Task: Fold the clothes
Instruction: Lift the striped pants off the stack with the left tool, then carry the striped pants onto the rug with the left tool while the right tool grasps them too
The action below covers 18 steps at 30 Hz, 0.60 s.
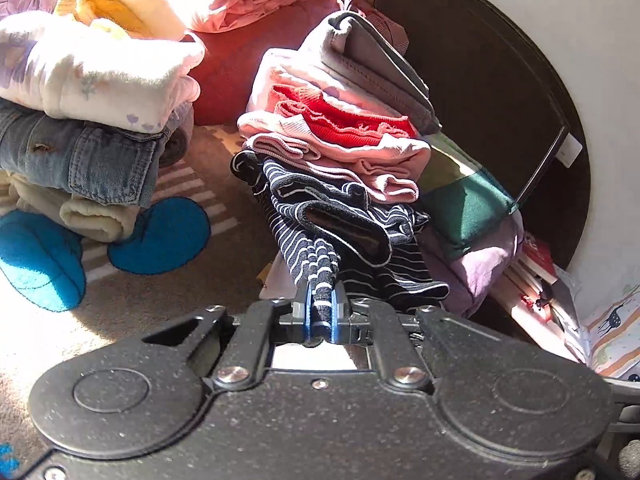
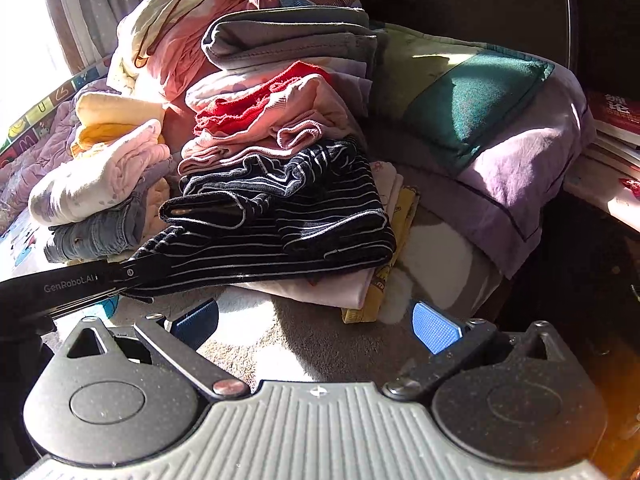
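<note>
While tongs pinch it, striped garment stretches away — lengthwise.

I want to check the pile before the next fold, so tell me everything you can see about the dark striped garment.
The striped garment is a soft dark navy knit with thin white stripes, loosely folded and rumpled, one cuff gaping open. It lies low in a stack, under pink and red clothes and on a pale folded piece on the carpet. The left tool is shut on a bunched edge of it; the right tool is open, short of it.
</note>
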Each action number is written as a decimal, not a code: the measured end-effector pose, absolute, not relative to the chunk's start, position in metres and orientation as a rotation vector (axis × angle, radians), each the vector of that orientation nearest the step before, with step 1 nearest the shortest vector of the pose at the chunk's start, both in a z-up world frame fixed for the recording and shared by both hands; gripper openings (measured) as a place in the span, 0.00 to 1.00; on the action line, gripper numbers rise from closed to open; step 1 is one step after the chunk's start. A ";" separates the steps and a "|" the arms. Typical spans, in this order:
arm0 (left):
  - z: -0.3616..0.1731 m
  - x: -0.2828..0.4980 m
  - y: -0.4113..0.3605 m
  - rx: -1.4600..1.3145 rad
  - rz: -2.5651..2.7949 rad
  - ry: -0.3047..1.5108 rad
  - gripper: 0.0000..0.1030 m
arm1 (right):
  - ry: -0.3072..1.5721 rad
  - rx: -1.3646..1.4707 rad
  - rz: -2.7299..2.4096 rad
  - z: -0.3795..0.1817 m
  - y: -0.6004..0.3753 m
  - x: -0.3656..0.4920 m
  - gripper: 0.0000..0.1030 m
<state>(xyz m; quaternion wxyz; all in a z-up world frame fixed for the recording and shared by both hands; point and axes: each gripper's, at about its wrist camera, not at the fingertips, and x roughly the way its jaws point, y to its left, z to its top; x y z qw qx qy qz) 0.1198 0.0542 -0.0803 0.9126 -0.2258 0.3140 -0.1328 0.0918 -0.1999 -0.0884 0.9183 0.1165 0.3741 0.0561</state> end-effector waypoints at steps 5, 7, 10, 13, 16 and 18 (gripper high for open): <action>-0.041 0.088 0.066 -0.552 -0.283 0.540 0.05 | 0.732 0.227 0.123 -0.065 -0.203 0.065 0.99; -0.023 0.077 0.073 -0.559 -0.272 0.503 0.05 | 0.718 0.231 0.120 -0.056 -0.206 0.054 0.99; 0.000 0.061 0.092 -0.570 -0.230 0.458 0.05 | 0.698 0.234 0.129 -0.042 -0.207 0.039 0.99; 0.017 0.040 0.117 -0.587 -0.183 0.412 0.05 | 0.677 0.225 0.157 -0.029 -0.201 0.025 0.99; 0.031 0.019 0.141 -0.588 -0.139 0.372 0.05 | 0.661 0.214 0.191 -0.019 -0.193 0.013 0.99; 0.042 -0.001 0.161 -0.589 -0.096 0.335 0.05 | 0.656 0.204 0.217 -0.014 -0.185 0.006 0.99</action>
